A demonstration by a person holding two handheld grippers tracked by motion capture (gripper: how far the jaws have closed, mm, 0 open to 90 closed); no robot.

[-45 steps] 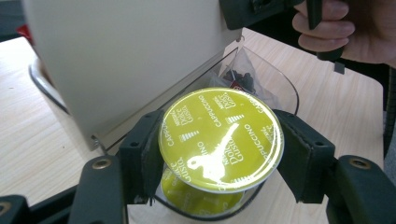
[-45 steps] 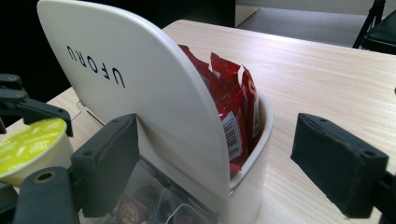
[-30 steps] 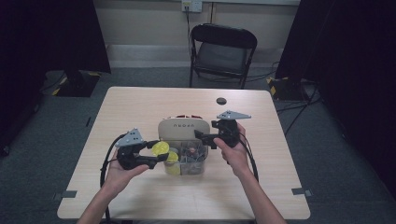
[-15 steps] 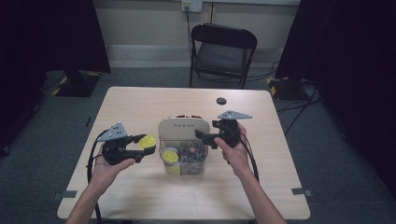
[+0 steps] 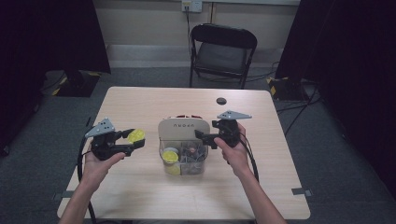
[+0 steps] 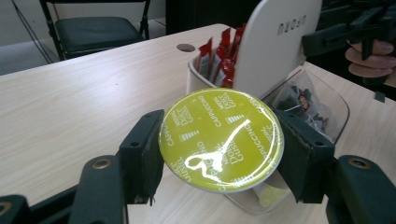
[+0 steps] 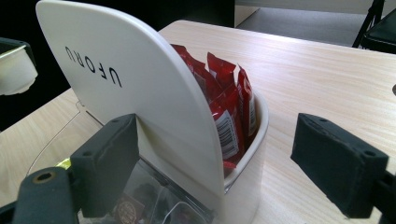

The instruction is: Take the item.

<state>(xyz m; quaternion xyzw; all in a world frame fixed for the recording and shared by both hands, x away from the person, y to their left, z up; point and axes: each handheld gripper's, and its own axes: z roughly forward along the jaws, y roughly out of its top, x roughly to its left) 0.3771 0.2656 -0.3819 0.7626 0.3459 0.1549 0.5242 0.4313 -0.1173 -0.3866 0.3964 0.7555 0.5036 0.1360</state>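
A yellow-lidded coffee capsule sits between the pads of my left gripper, which is shut on its sides. In the high view that gripper holds the capsule above the table, left of the organiser box. The box has a white upright panel, red sachets behind it and a clear front bin holding another yellow capsule. My right gripper stands open at the box's right side, and in its own view its jaws straddle the panel's edge without pressing on it.
A small black disc lies on the wooden table behind the box. A black folding chair stands beyond the far edge. Bare tabletop lies to the left and in front of the box.
My left gripper has carried the yellow capsule leftward, away from the clear bin. The right gripper has stayed at the box.
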